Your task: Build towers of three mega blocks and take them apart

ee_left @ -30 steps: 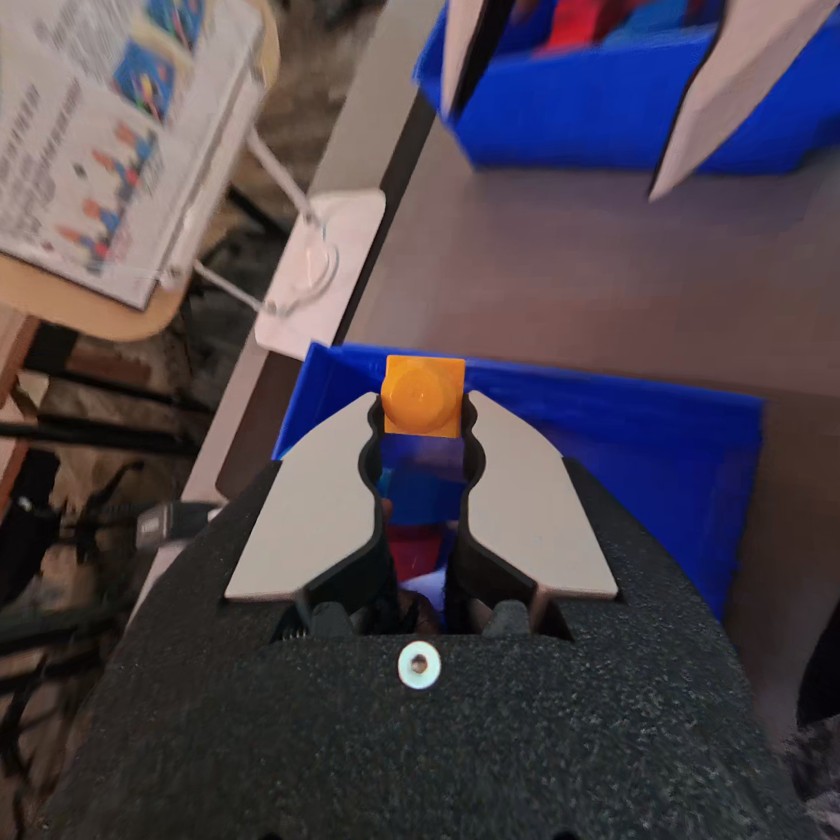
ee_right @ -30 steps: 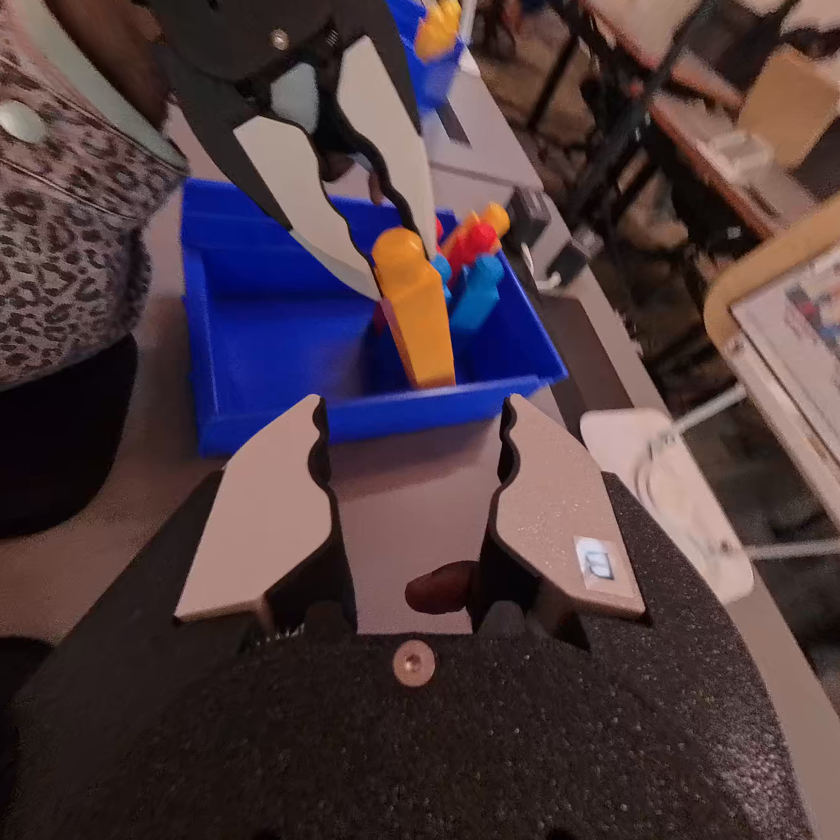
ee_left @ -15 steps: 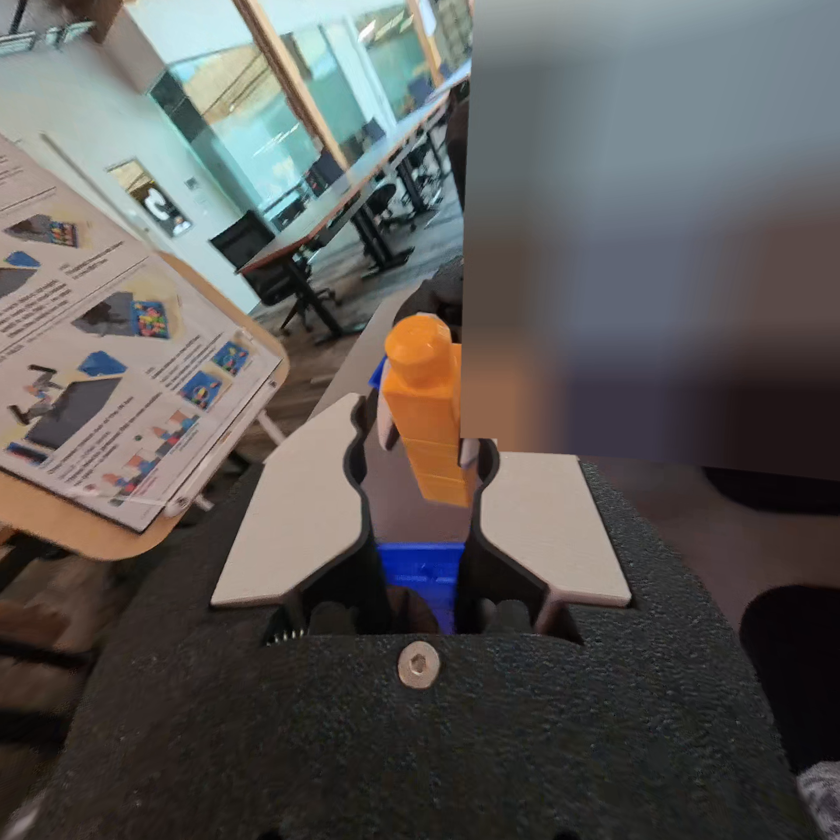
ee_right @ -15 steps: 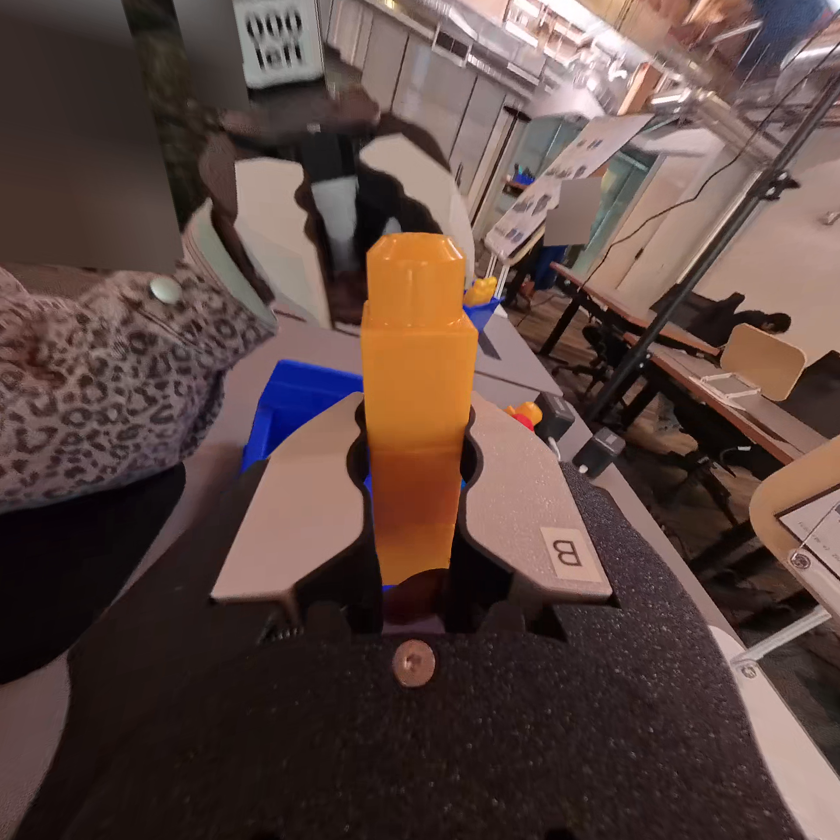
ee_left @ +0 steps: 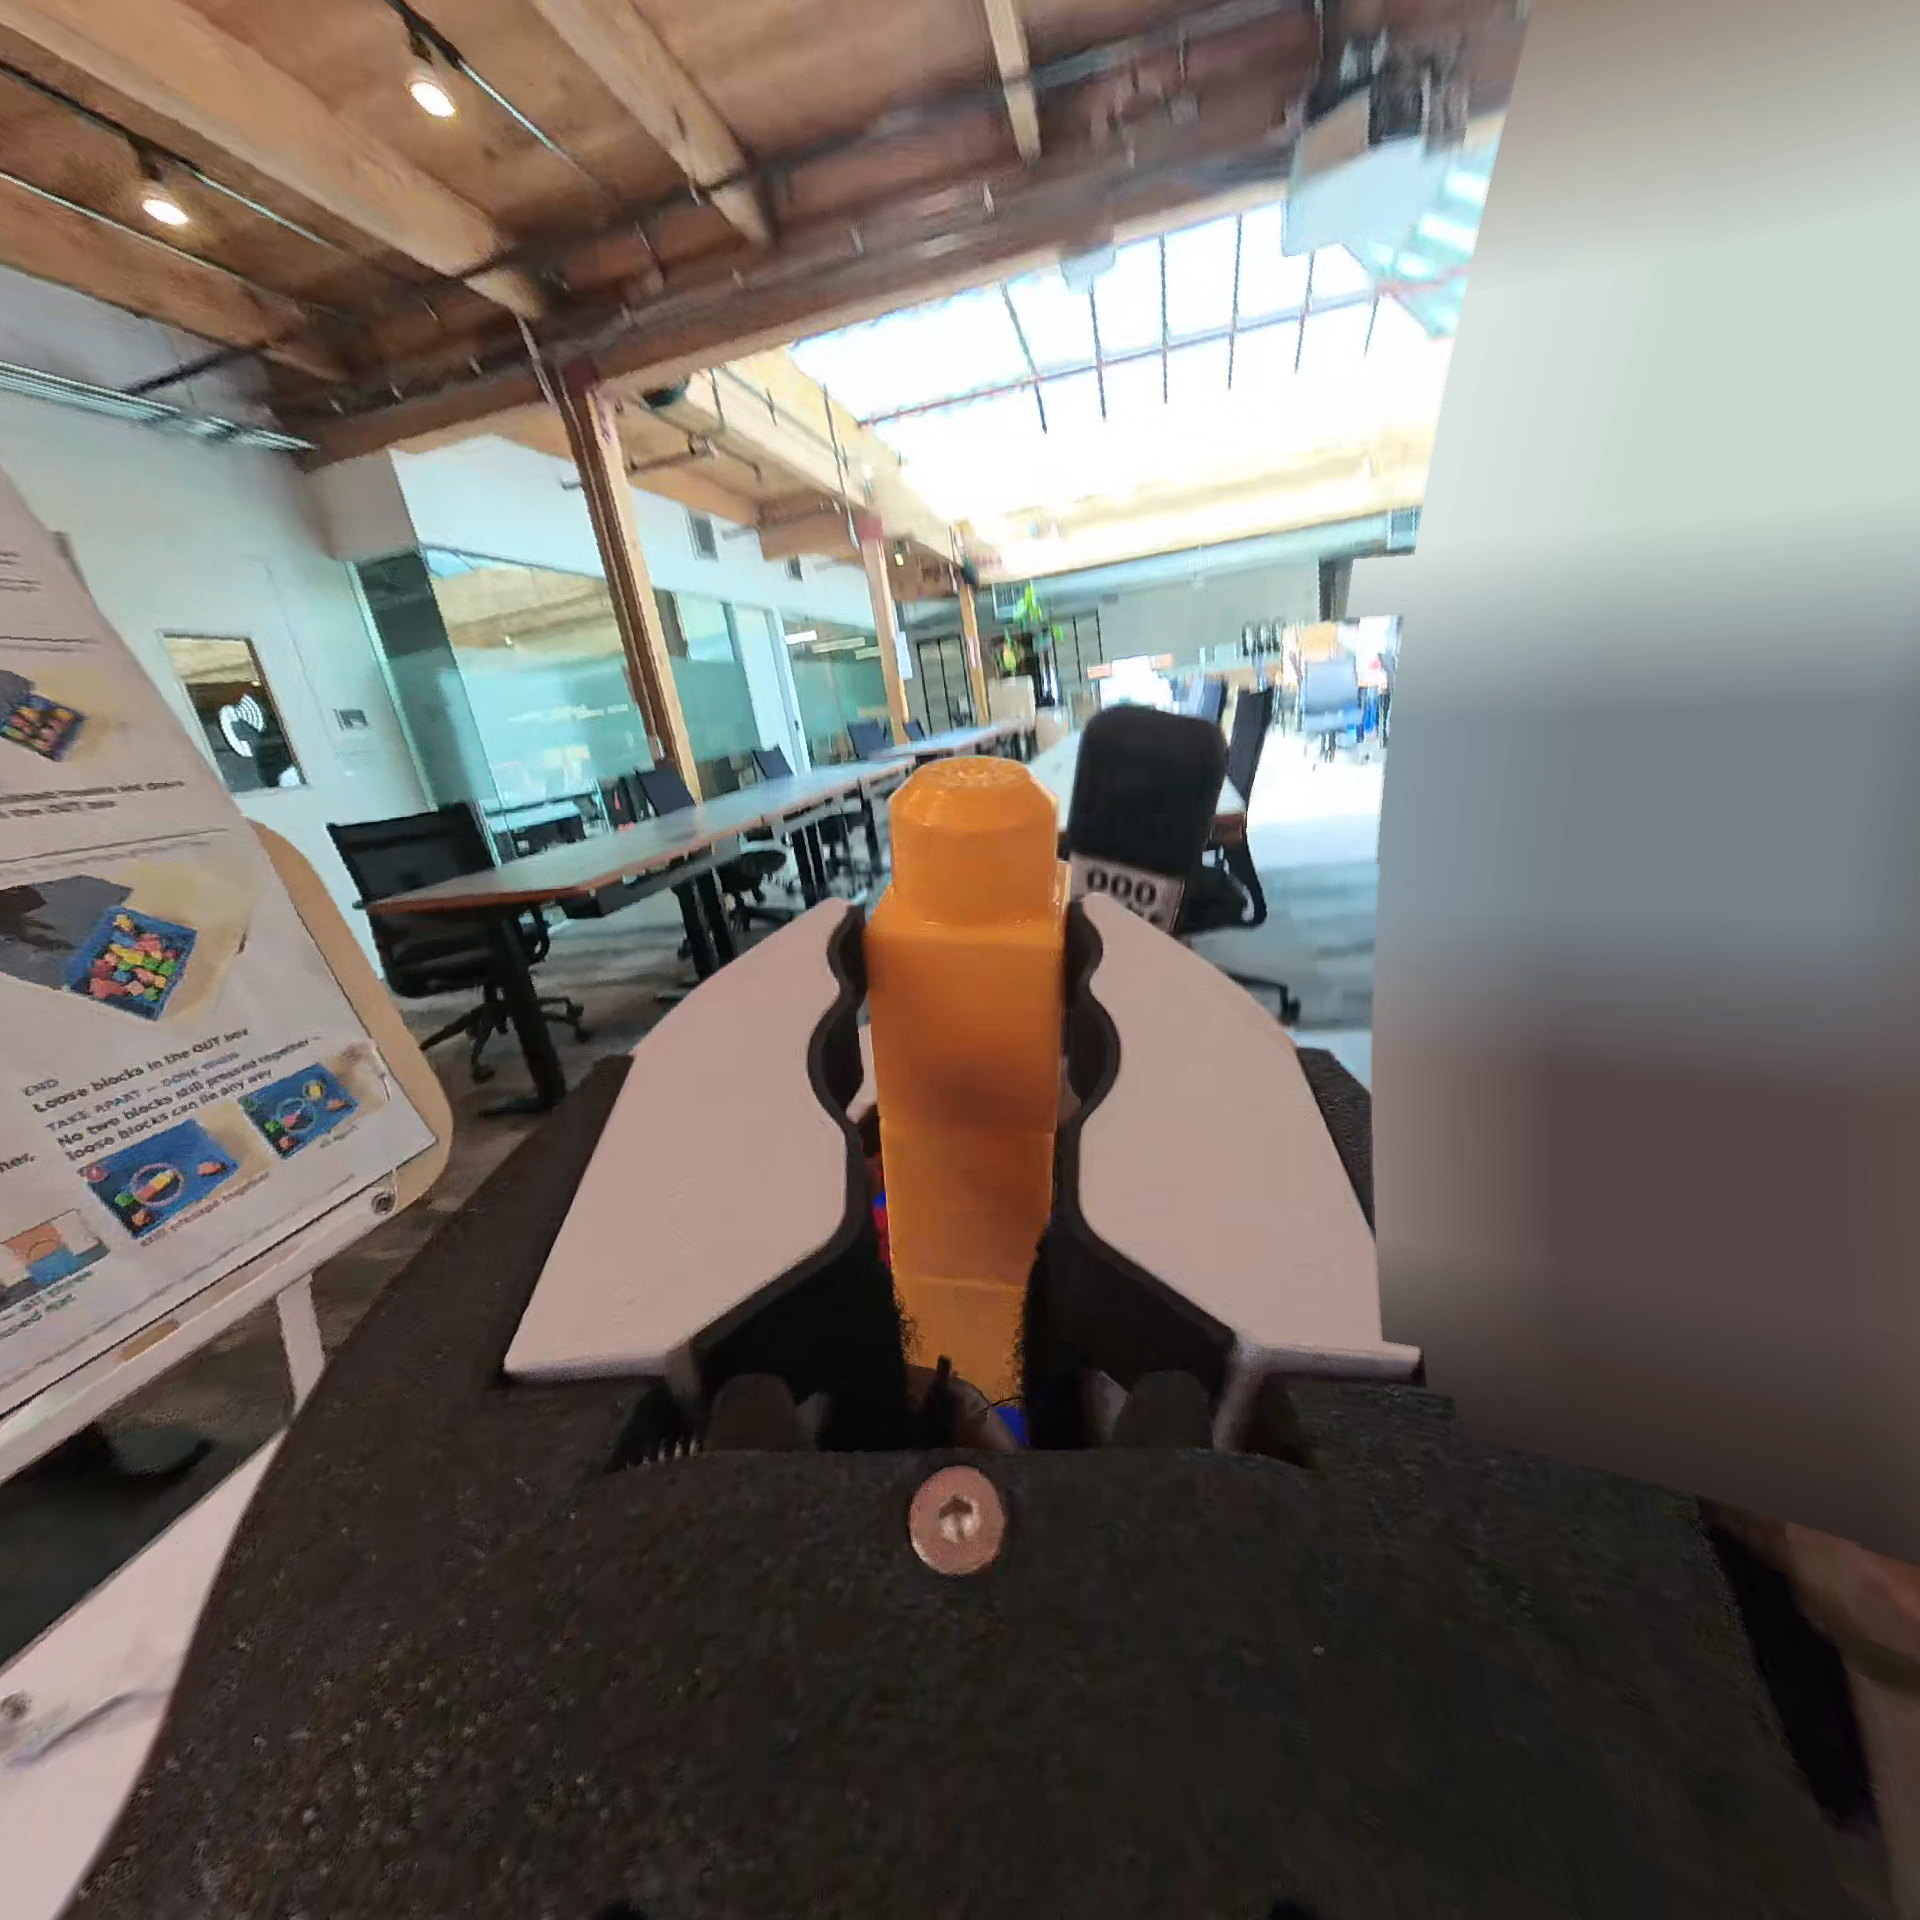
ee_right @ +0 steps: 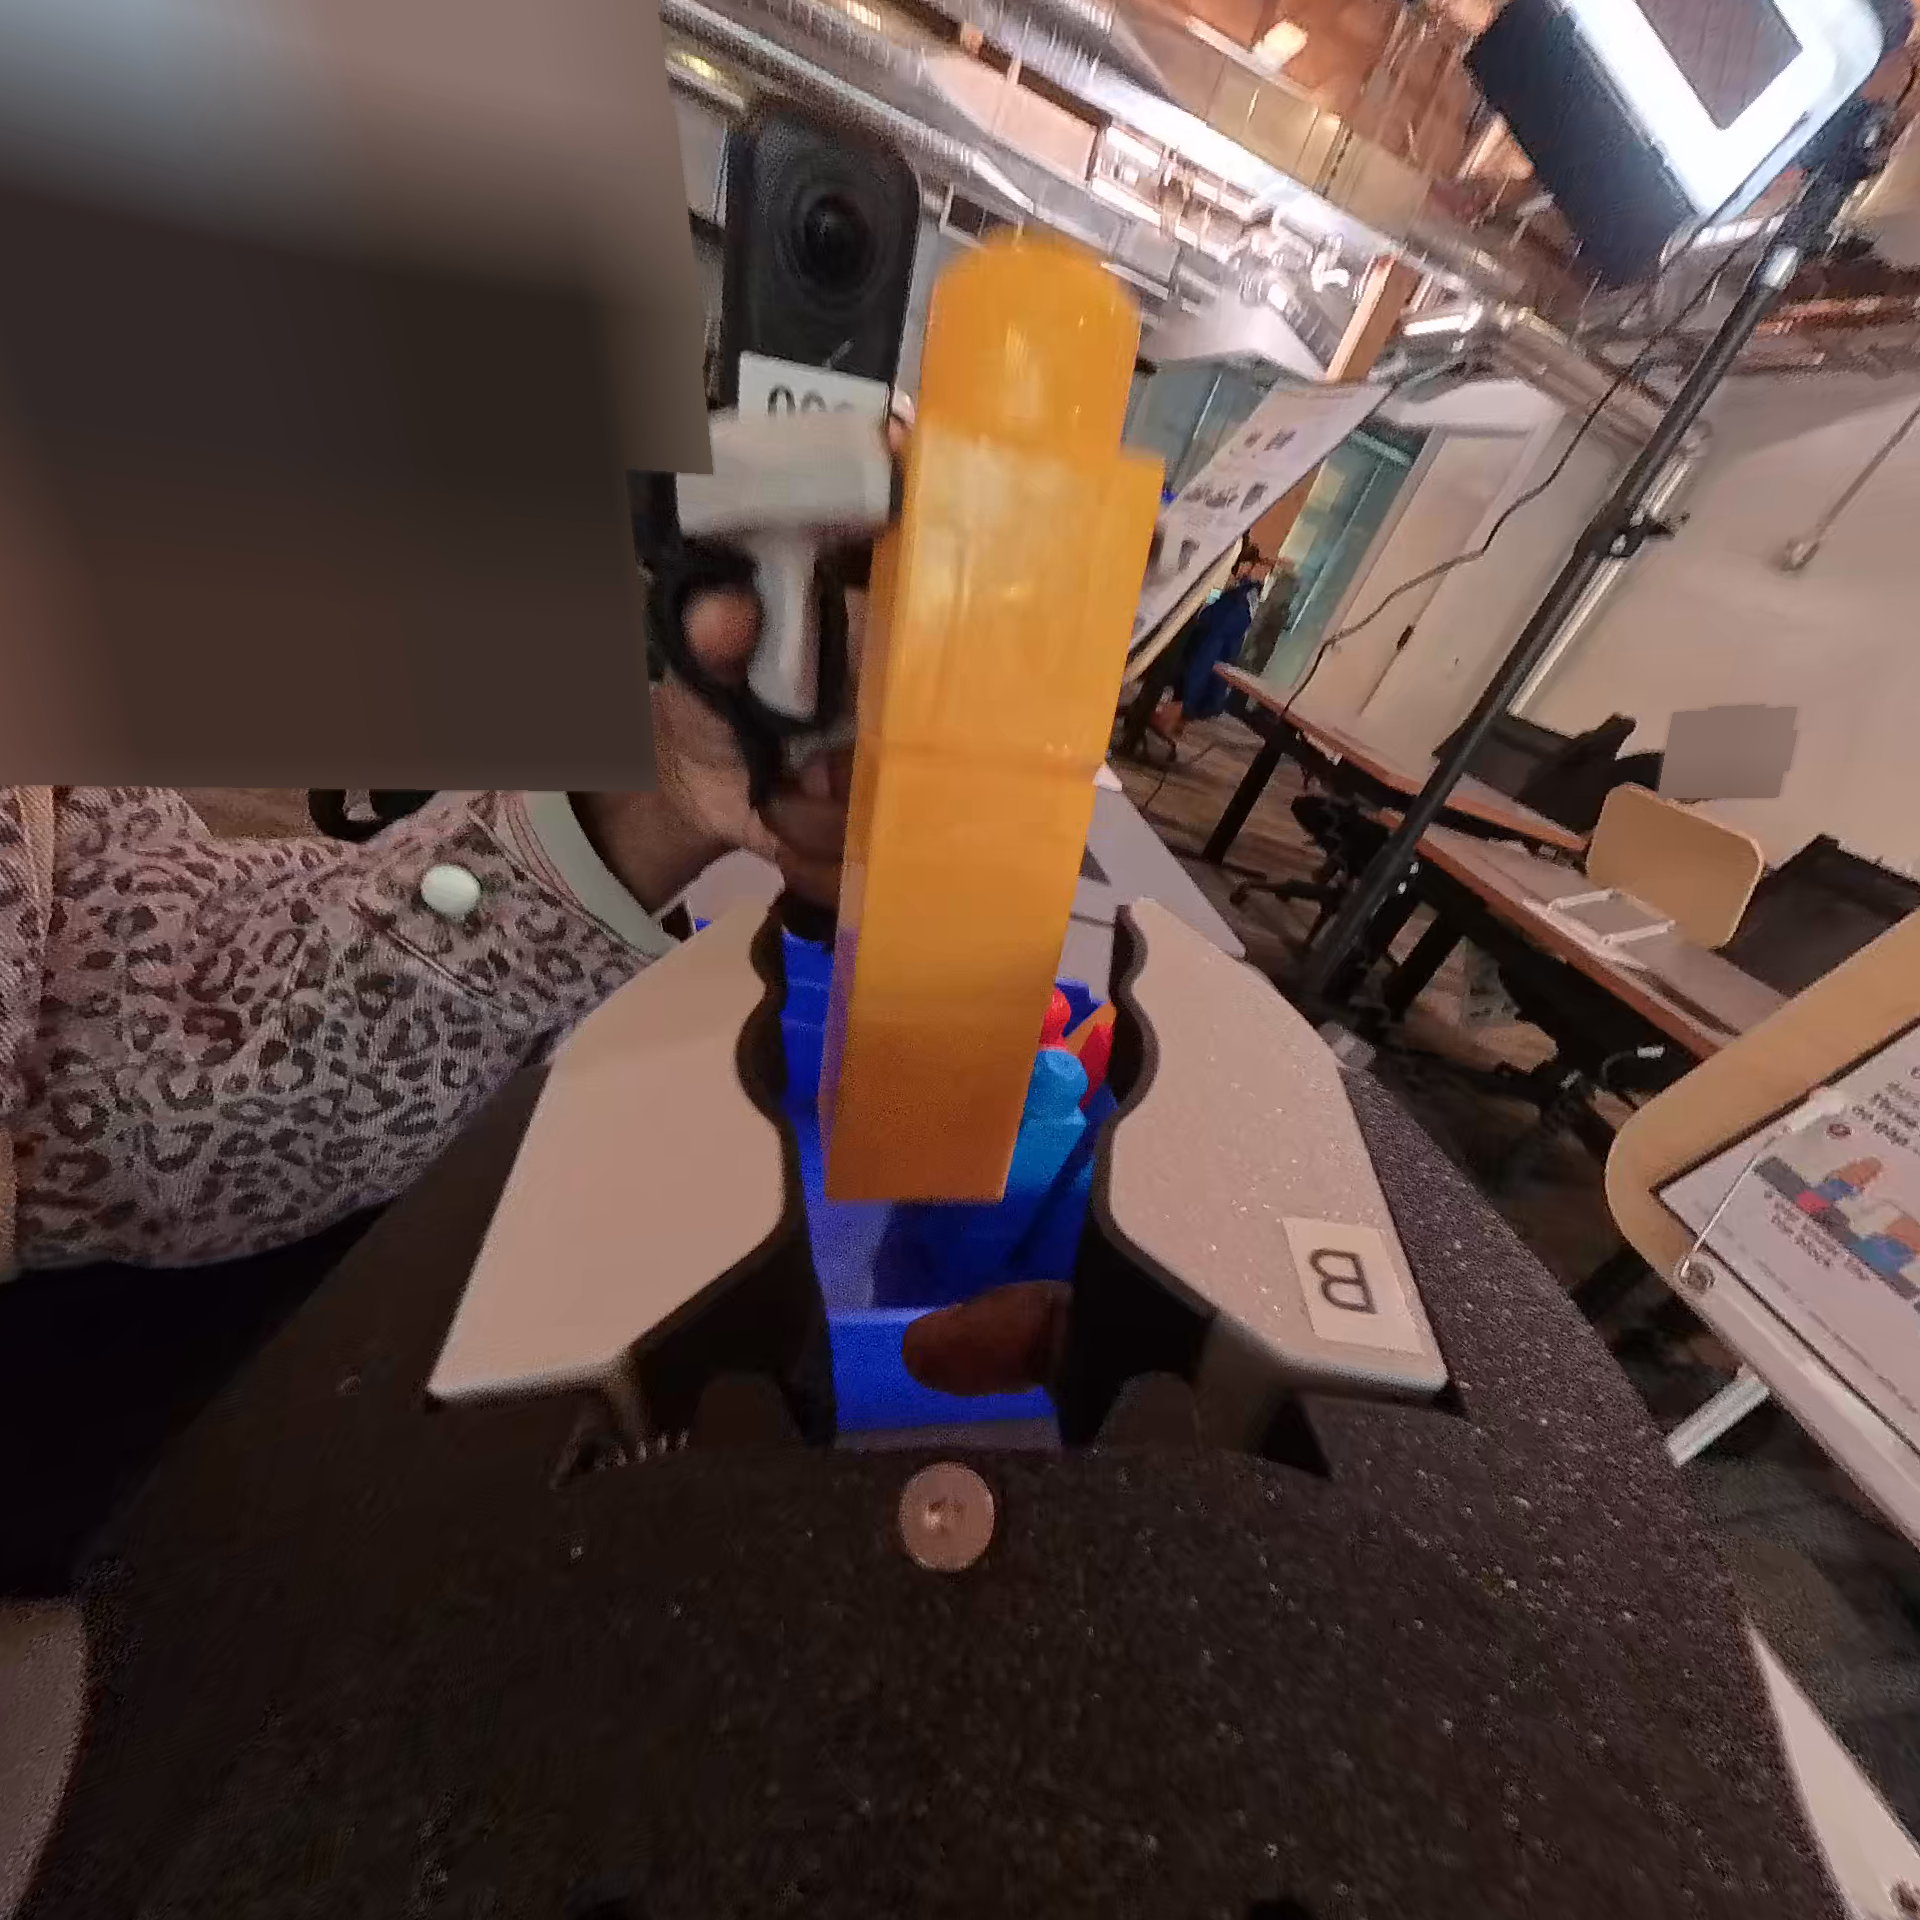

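An orange tower of three mega blocks [ee_left: 966, 1049] stands upright between the fingers of my left gripper [ee_left: 966, 914], which is shut on its upper part. In the right wrist view the same orange tower [ee_right: 977, 727] is blurred and slightly tilted. Its lower end hangs between the fingers of my right gripper [ee_right: 948, 914]. That gripper is open, with a gap on each side of the tower. Below it is the blue bin [ee_right: 935, 1392] with red and blue loose blocks [ee_right: 1060, 1081]. The left gripper's fingers are hidden behind the tower in that view.
An instruction board on a stand is at the left [ee_left: 156, 1039] and shows at the right in the right wrist view [ee_right: 1818, 1195]. A person's leopard-print sleeve [ee_right: 208, 987] is close on the left. A black pole [ee_right: 1558, 623], desks and chairs stand behind. The grippers' ends are close to 7 centimeters from one another.
Both grippers have tilted up from the bin. The right gripper closed on the tower half a second ago and has now opened. The left still holds the tower.
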A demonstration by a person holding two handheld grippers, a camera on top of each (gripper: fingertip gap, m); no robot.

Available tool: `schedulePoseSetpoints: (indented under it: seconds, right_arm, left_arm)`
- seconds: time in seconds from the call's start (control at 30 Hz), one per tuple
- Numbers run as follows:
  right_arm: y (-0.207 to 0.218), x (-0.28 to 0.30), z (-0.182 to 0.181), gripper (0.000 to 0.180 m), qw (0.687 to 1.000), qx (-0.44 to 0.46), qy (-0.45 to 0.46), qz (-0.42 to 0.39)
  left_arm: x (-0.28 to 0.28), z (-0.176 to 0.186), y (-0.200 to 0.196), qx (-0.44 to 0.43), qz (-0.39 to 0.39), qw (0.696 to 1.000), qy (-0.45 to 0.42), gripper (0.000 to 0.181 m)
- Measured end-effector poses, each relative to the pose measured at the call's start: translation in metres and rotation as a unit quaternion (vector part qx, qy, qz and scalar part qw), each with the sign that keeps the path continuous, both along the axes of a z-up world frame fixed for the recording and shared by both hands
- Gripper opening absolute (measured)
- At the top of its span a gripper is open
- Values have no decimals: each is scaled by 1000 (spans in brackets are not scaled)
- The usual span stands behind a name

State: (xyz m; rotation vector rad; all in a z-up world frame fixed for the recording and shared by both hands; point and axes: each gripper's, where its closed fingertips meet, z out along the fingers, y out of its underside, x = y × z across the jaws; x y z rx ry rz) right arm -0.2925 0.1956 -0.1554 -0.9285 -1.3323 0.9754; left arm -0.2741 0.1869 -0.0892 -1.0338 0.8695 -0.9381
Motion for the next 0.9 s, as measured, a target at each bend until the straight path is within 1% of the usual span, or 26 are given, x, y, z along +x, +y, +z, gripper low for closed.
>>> schedulePoseSetpoints:
  seconds: [0.03,0.07,0.1,0.17,0.27,0.3,0.33,0.4,0.43,0.47,0.5,0.53,0.63,0.8,0.9]
  right_arm:
    - [3,0,-5,64,1000,-7,-13,-3]
    - [5,-1,-8,64,1000,-13,-16,-2]
    - [5,-1,-7,59,1000,-16,-11,1]
    - [4,-4,-6,41,1000,-17,-3,4]
    - [8,-3,-1,37,999,-31,10,-7]
    - [9,0,5,37,999,-35,32,-6]
    - [8,3,12,37,998,-46,53,4]
    - [7,9,19,40,995,-64,68,16]
    - [6,10,19,37,996,-62,65,14]
    - [6,10,18,36,997,-58,58,11]
    - [4,9,18,36,997,-56,54,13]
    - [4,9,18,36,997,-57,54,14]
    - [3,8,21,36,996,-58,60,13]
    - [7,7,27,37,994,-68,82,3]
    - [6,10,25,37,996,-58,71,2]
  left_arm:
    - [-5,6,1,-8,0,1000,-25,36]
    - [-9,9,2,-12,2,999,-40,36]
    - [-12,10,2,-13,2,999,-47,36]
    - [-14,13,3,-14,0,998,-58,36]
    - [-15,16,5,-19,3,997,-72,38]
    - [-15,16,7,-22,6,997,-75,43]
    - [-12,12,9,-25,8,997,-67,53]
    - [-4,0,13,-37,5,999,-28,63]
    - [1,-4,14,-41,3,999,-13,63]
    - [5,-7,14,-39,2,999,-7,58]
    - [8,-8,16,-36,4,999,-5,46]
    - [10,-8,15,-34,0,999,-8,44]
    - [10,-6,15,-44,-16,999,-17,42]
    - [8,3,17,-34,8,999,-41,41]
    - [11,4,15,-35,6,999,-37,41]
